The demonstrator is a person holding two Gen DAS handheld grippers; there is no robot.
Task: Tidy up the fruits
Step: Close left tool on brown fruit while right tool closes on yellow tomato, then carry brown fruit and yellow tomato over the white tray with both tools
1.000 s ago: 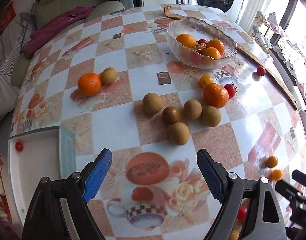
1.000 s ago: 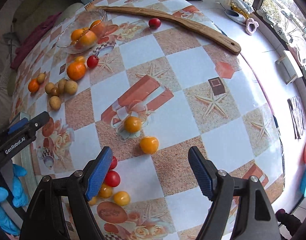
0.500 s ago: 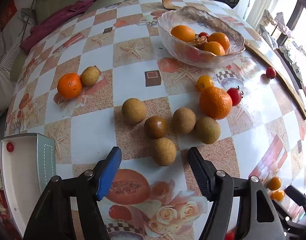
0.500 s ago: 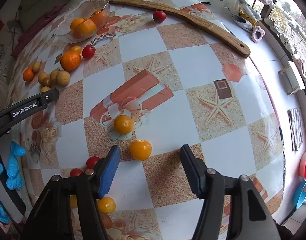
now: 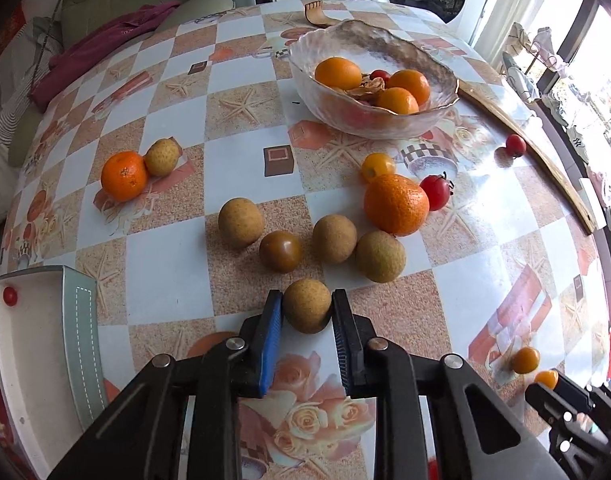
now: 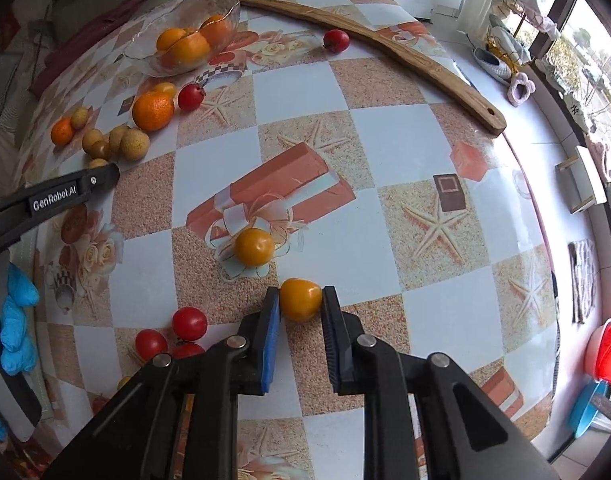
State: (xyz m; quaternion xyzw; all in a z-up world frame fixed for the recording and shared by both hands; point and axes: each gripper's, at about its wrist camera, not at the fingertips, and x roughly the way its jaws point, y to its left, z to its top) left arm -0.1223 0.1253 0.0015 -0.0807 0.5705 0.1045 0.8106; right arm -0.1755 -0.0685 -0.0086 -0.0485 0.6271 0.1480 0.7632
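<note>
My left gripper [image 5: 307, 312] is shut on a tan longan [image 5: 307, 306] resting on the tablecloth. Just beyond lie several more longans [image 5: 334, 239], a dark brown tomato [image 5: 280, 251] and an orange [image 5: 396, 204]. A glass bowl [image 5: 441, 76] of oranges stands at the back. My right gripper [image 6: 301, 306] is shut on a yellow tomato [image 6: 300, 299] on the table. A second yellow tomato [image 6: 254, 247] sits just beyond it, and red tomatoes [image 6: 189, 323] lie to the left of the gripper.
A white tray [image 5: 29, 360] with one red tomato sits at the left table edge. A long wooden stick [image 6: 385, 48] lies along the far right edge. Another orange [image 5: 124, 176] and a longan [image 5: 161, 157] lie at the left. The left gripper's arm [image 6: 57, 196] shows in the right wrist view.
Both grippers moved forward and closed, the left on the nearest longan and the right on the nearer yellow tomato.
</note>
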